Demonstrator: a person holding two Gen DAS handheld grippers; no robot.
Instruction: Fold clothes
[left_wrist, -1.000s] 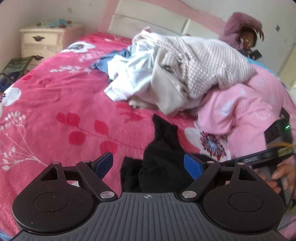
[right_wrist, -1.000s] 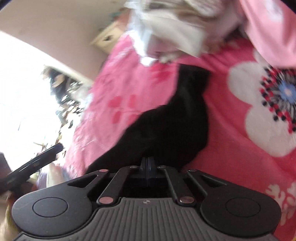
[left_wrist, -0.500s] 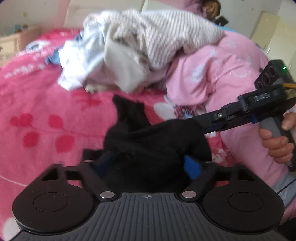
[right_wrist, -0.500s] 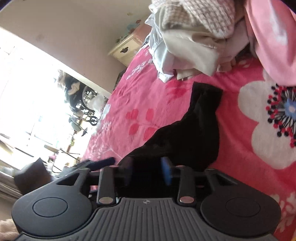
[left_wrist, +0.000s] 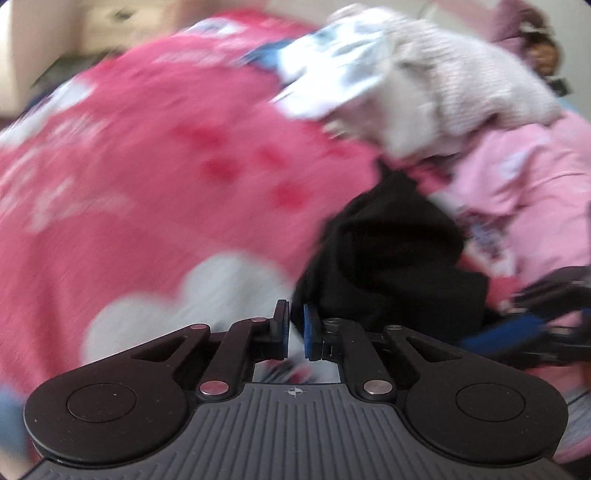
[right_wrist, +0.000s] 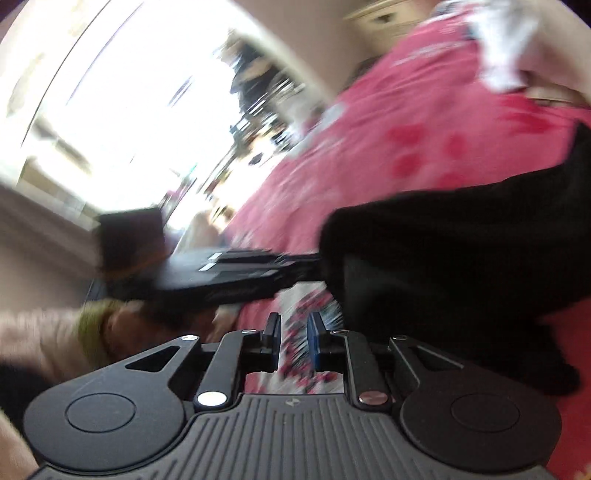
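The left tongs (left_wrist: 295, 332) have just closed to a thin slit with nothing between the pads; half a second ago they stood around the black garment (left_wrist: 391, 258), which now lies just to their right on the pink bedspread (left_wrist: 147, 166). The right tongs (right_wrist: 293, 341) have narrowed too, empty, the garment beside them at right. Neither holds cloth, so the fold seems let go or missed; a fresh grip looks needed. The laundry pile (left_wrist: 424, 92) waits behind

A garment (left_wrist: 388, 258) lies on the bed (left_wrist: 166, 166), before the clothes pile (left_wrist: 424, 92).
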